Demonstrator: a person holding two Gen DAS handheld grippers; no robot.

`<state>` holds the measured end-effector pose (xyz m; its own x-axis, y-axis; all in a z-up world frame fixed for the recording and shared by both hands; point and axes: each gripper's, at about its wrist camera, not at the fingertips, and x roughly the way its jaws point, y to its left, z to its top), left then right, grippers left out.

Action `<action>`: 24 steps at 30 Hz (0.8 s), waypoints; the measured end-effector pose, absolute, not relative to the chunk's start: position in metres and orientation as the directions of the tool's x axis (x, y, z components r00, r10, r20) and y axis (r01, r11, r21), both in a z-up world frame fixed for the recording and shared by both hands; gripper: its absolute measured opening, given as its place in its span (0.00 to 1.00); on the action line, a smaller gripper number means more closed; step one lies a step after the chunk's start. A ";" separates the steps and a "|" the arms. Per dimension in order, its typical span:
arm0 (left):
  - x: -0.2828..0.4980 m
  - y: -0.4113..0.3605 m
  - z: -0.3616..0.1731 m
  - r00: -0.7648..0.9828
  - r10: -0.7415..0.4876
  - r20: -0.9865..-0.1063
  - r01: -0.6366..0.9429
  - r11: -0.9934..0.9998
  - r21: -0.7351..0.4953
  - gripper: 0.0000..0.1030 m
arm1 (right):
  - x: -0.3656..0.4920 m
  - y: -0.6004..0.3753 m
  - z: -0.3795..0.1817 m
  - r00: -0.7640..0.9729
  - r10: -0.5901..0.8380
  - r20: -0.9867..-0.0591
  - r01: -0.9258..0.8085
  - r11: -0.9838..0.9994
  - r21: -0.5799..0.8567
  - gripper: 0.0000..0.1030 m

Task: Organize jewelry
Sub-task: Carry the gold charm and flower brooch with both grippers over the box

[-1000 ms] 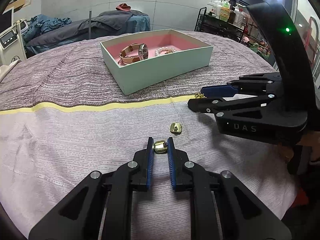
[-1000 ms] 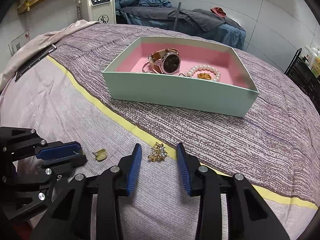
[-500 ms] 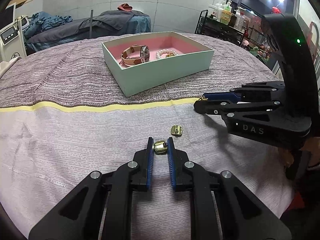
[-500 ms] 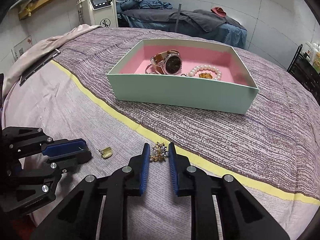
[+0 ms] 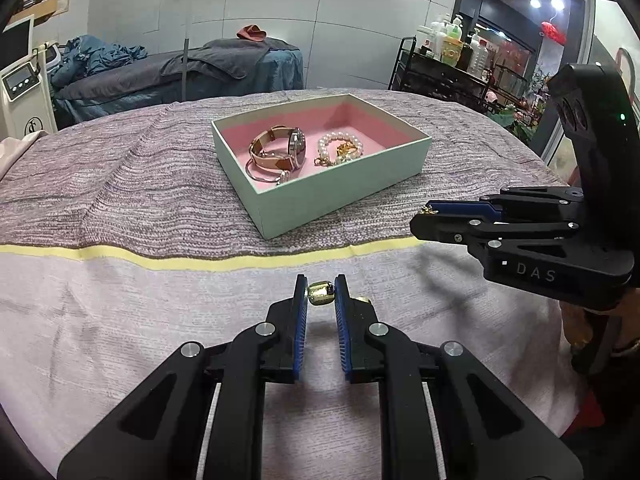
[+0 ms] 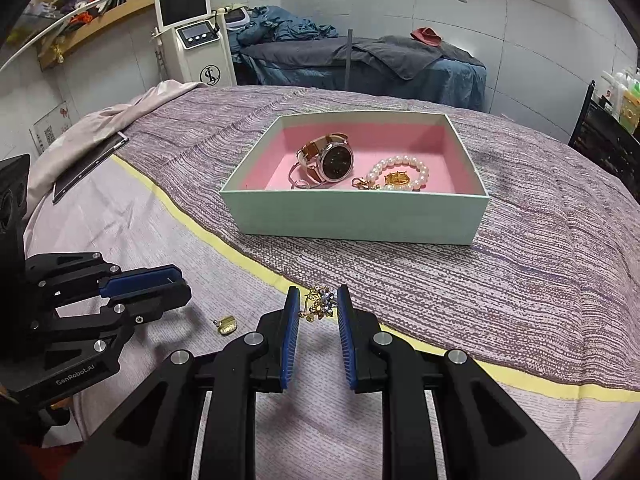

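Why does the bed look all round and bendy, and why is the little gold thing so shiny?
Left wrist view: the fisheye lens bends straight lines, so the bedspread bulges like a ball, and room lights glint off the gold earring in the left tool. Right wrist view: same bulge, dark corners, and the box stays sharp.
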<state>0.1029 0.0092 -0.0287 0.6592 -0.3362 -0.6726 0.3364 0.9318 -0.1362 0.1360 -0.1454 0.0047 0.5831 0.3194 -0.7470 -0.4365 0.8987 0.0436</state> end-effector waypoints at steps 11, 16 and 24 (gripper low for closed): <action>0.156 0.004 0.001 0.676 -0.341 -0.653 0.370 0.924 -0.099 0.14 | 0.176 -0.151 0.036 0.623 0.322 -0.713 -0.414 0.909 0.049 0.18; 0.195 -0.007 0.006 0.642 -0.352 -0.681 0.407 0.909 -0.086 0.14 | 0.208 -0.147 0.038 0.604 0.303 -0.737 -0.410 0.911 0.040 0.18; 0.243 -0.030 -0.006 0.550 -0.361 -0.753 0.462 0.883 -0.085 0.14 | 0.245 -0.145 0.031 0.554 0.294 -0.779 -0.387 0.919 0.071 0.18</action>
<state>0.2429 -0.0304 -0.0064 0.5499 -0.3605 -0.7534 0.4622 0.8827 -0.0850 0.2448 -0.1453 0.0314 0.5544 0.2936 -0.7787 -0.3866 0.9195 0.0715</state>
